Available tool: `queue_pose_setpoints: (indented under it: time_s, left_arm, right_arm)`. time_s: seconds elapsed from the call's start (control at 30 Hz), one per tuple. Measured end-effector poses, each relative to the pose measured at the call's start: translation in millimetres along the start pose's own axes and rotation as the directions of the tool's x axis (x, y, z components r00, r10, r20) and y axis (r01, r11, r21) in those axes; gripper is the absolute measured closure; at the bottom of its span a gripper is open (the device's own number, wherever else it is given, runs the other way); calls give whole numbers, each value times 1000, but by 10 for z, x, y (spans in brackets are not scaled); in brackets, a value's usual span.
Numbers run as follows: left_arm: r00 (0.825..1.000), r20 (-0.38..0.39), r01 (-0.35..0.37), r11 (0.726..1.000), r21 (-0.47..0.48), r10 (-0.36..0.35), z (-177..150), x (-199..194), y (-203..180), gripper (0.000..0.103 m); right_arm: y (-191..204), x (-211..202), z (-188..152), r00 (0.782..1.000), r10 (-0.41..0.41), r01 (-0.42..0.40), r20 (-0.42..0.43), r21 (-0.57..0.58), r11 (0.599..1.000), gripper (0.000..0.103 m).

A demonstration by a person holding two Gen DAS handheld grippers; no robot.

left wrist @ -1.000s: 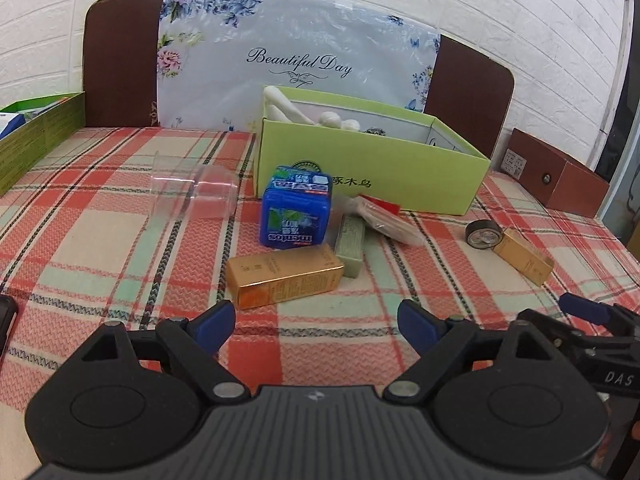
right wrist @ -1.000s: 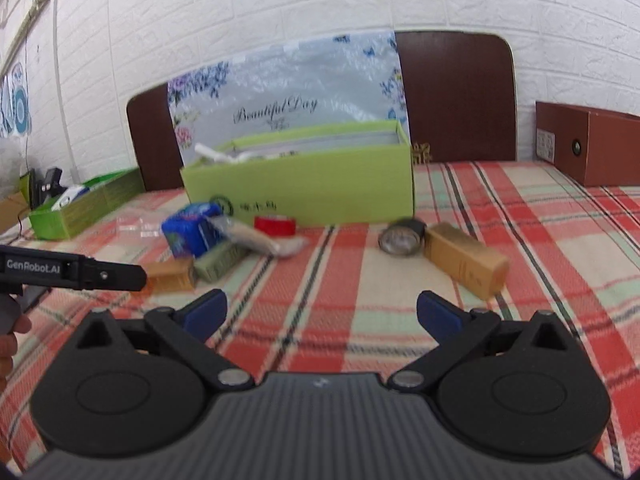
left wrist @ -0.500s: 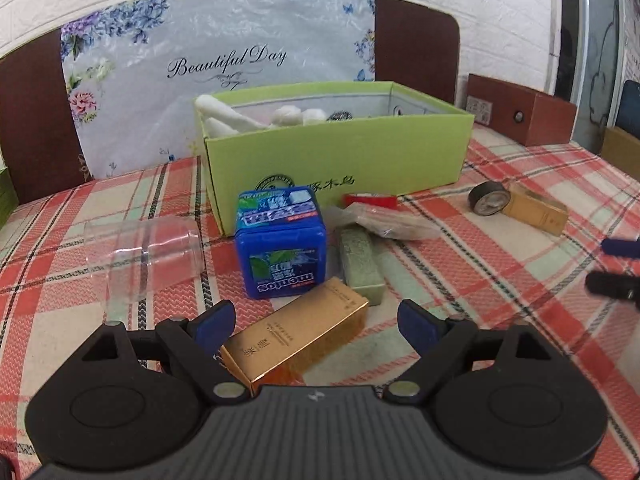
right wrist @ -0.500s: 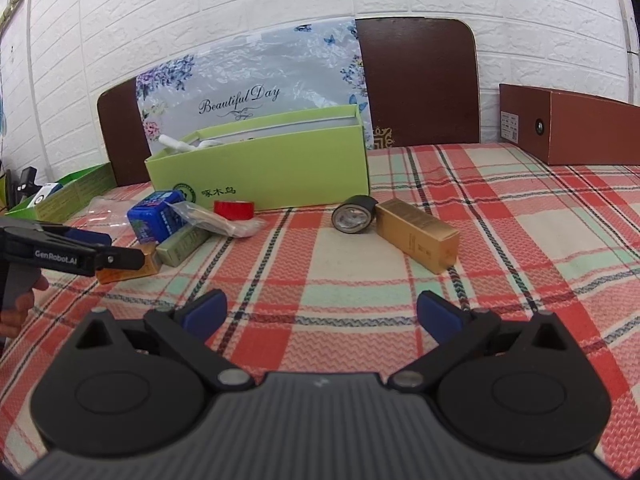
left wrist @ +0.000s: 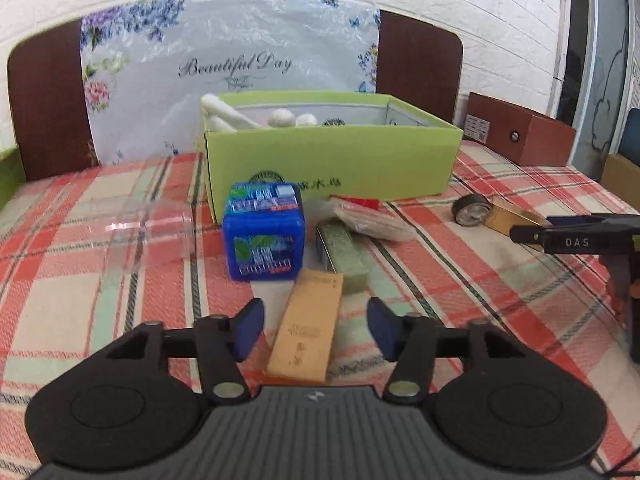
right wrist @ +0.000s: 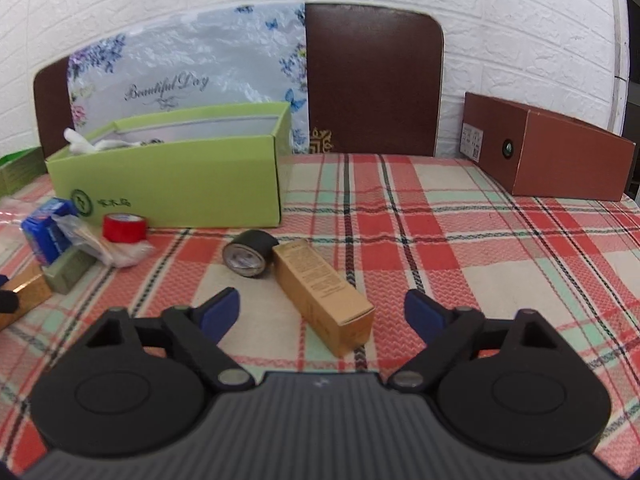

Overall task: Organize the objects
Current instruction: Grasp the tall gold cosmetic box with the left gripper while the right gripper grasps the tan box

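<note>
A gold box (left wrist: 308, 328) lies lengthwise on the plaid cloth between the blue pads of my left gripper (left wrist: 316, 328). Its jaws are closing, with a gap still showing on each side of the box. In the right wrist view a second tan-gold box (right wrist: 320, 292) lies between the fingers of my right gripper (right wrist: 322, 314). Those jaws are closing too, and the pads stand well clear of it. A black tape roll (right wrist: 250, 254) touches that box's far end. The open green carton (left wrist: 332, 160) stands behind, with white items inside.
Beyond the left gripper sit a blue mint box (left wrist: 264, 236), a grey-green bar (left wrist: 340, 256), a plastic packet (left wrist: 368, 220) and a clear cup (left wrist: 148, 232) on its side. A red tape roll (right wrist: 124, 228) leans by the carton. A brown box (right wrist: 552, 152) stands far right.
Both grippers moved forward and their jaws narrowed. The left one now straddles the gold box, which has turned lengthwise. The right one has come up around the tan-gold box by the tape roll.
</note>
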State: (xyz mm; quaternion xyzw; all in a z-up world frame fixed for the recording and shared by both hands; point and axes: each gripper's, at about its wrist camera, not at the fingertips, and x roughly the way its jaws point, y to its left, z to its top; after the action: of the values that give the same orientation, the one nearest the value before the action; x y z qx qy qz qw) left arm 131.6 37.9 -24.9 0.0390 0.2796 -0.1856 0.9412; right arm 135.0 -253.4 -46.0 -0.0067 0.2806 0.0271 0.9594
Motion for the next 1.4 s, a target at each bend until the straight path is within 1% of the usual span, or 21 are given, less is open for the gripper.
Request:
queue_pose_setpoints:
  time_s: [0.07, 0.13, 0.17, 0.2, 0.23, 0.27, 0.3, 0.33, 0.4, 0.47, 0.6, 0.7, 0.73, 0.77, 0.83, 0.87, 0.93, 0.97, 1.1, 1.2, 1.4]
  left_arm:
    - [999, 11, -52, 999, 15, 52, 30, 57, -30, 38]
    - [998, 1, -57, 998, 1, 57, 36, 111, -38, 38]
    - [999, -15, -53, 998, -17, 52, 31, 131, -34, 38]
    - [999, -35, -39, 999, -35, 38, 13, 145, -30, 38]
    - [998, -51, -28, 998, -49, 26, -4, 153, -26, 43]
    - [997, -67, -25, 998, -59, 21, -23, 156, -29, 53]
    - [997, -76, -39, 997, -61, 34, -45, 149, -41, 57]
    - [996, -72, -49, 997, -61, 45, -63, 126, -51, 66]
    - [997, -69, -41, 994, -104, 34, -92, 76, -47, 70]
    - [997, -73, -30, 988, -150, 19, -122, 18, -91, 70]
    - [994, -111, -34, 990, -135, 19, -187, -175, -328, 70]
    - [992, -123, -51, 989, -141, 33, -269, -316, -441, 69]
    - [991, -127, -60, 988, -145, 42, -299, -333, -461, 62]
    - [991, -123, -67, 987, -146, 49, -311, -335, -473, 49]
    - [989, -128, -94, 985, -147, 75, -296, -297, -487, 41]
    - [987, -133, -109, 983, -150, 89, -282, -283, -493, 41]
    - [986, -140, -114, 980, -161, 92, -249, -251, -487, 41]
    - [985, -145, -118, 980, -159, 95, -242, -238, -490, 42]
    - [984, -145, -126, 980, -153, 104, -245, -237, -503, 44]
    - [984, -142, -133, 979, -156, 111, -245, -219, -504, 44]
    - [984, -145, -126, 979, -158, 103, -232, -205, -509, 44]
  right_arm:
    - [-2, 85, 1, 999, 3, -2, -32, 20, 1000, 37]
    - [-1, 94, -9, 999, 6, -3, -52, 50, 999, 69]
    - [13, 69, -19, 999, 12, -9, -52, 52, 999, 75]
    - [31, 35, -30, 998, 25, -23, -49, 50, 998, 78]
    - [60, -8, -46, 998, 37, -35, -46, 49, 998, 79]
    - [100, -62, -65, 998, 44, -43, -40, 40, 998, 79]
    - [144, -113, -87, 999, 43, -43, -32, 26, 999, 79]
    - [193, -168, -107, 999, 45, -45, -26, 13, 999, 79]
    - [288, -298, -136, 997, 72, -72, -19, 12, 997, 79]
    - [394, -437, -178, 991, 133, -133, -18, 19, 991, 79]
    - [704, -703, -301, 965, 259, -259, -37, -23, 965, 79]
    - [866, -823, -402, 948, 308, -312, -79, -44, 949, 79]
    - [886, -848, -433, 944, 317, -322, -92, -44, 946, 78]
    - [889, -868, -448, 940, 328, -333, -98, -39, 942, 77]
    - [894, -901, -445, 938, 333, -339, -94, -48, 940, 77]
    - [900, -909, -428, 940, 332, -337, -84, -56, 940, 75]
    - [918, -894, -378, 944, 320, -326, -83, -63, 943, 67]
    - [927, -877, -359, 947, 311, -317, -82, -67, 946, 66]
    - [947, -786, -331, 955, 281, -287, -94, -53, 956, 66]
    - [948, -752, -339, 953, 286, -290, -100, -25, 957, 66]
    - [983, -689, -324, 954, 276, -281, -113, -31, 959, 67]
